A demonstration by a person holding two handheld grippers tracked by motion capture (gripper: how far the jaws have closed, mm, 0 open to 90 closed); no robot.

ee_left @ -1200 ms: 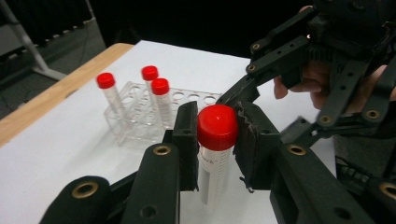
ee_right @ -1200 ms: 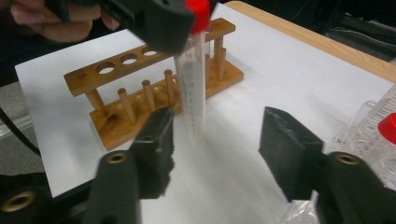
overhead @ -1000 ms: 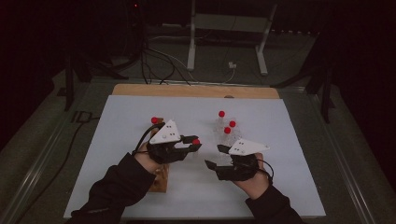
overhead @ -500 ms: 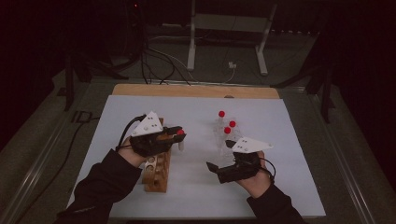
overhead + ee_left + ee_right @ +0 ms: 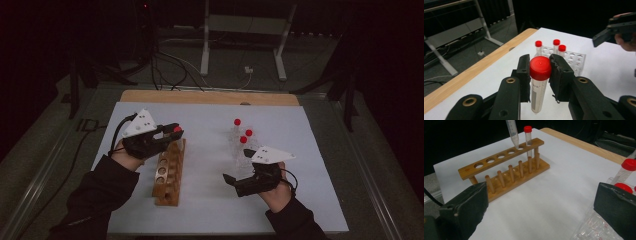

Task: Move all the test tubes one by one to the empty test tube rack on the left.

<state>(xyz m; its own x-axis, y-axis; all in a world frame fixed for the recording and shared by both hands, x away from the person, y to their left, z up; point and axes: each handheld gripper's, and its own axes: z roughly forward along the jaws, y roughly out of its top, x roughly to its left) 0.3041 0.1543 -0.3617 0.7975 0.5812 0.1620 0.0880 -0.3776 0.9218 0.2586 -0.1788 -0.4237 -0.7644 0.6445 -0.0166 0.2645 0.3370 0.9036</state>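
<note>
Tube (image 5: 539,82) is pinched under its red cap by left gripper (image 5: 540,68), tip poised over second rack (image 5: 506,167) hole; straight lowering needed; right gripper (image 5: 541,202) jaws just spread, empty.

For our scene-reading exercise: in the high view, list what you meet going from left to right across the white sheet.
Left gripper gripping a red-capped tube → wooden rack → right gripper → clear rack with three red-capped tubes.
</note>
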